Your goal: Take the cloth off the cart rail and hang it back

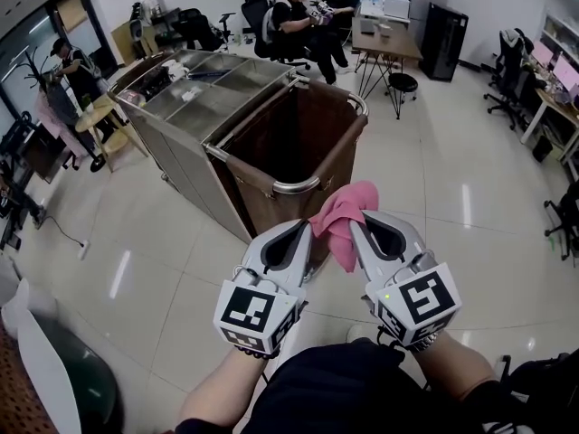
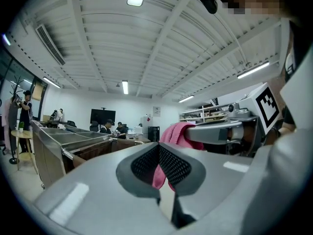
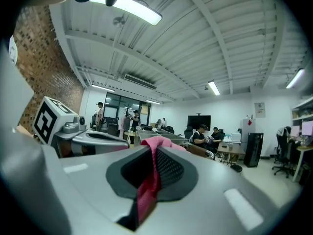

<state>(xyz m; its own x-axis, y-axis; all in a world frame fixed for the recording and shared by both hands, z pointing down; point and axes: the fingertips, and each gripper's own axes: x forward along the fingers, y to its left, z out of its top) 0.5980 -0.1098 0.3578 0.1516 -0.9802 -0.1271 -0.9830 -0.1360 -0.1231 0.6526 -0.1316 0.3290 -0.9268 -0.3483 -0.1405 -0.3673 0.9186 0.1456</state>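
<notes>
A pink cloth (image 1: 342,215) hangs bunched just in front of the cart rail (image 1: 298,186), the metal rim of the brown bag on the steel cart (image 1: 185,152). My right gripper (image 1: 360,226) is shut on the cloth; in the right gripper view the cloth (image 3: 148,180) runs down between its pads (image 3: 168,168). My left gripper (image 1: 303,229) sits close beside it on the left, tips touching each other. In the left gripper view its jaws (image 2: 157,147) meet, and the cloth (image 2: 173,131) shows behind them, draped over the right gripper (image 2: 215,132).
The cart's open steel compartments (image 1: 194,84) stretch away to the back left. Two people sit at a desk (image 1: 384,39) beyond it, with a stool (image 1: 402,83) nearby. Another person (image 1: 68,70) stands at the left. Office chairs (image 1: 507,80) line the right wall.
</notes>
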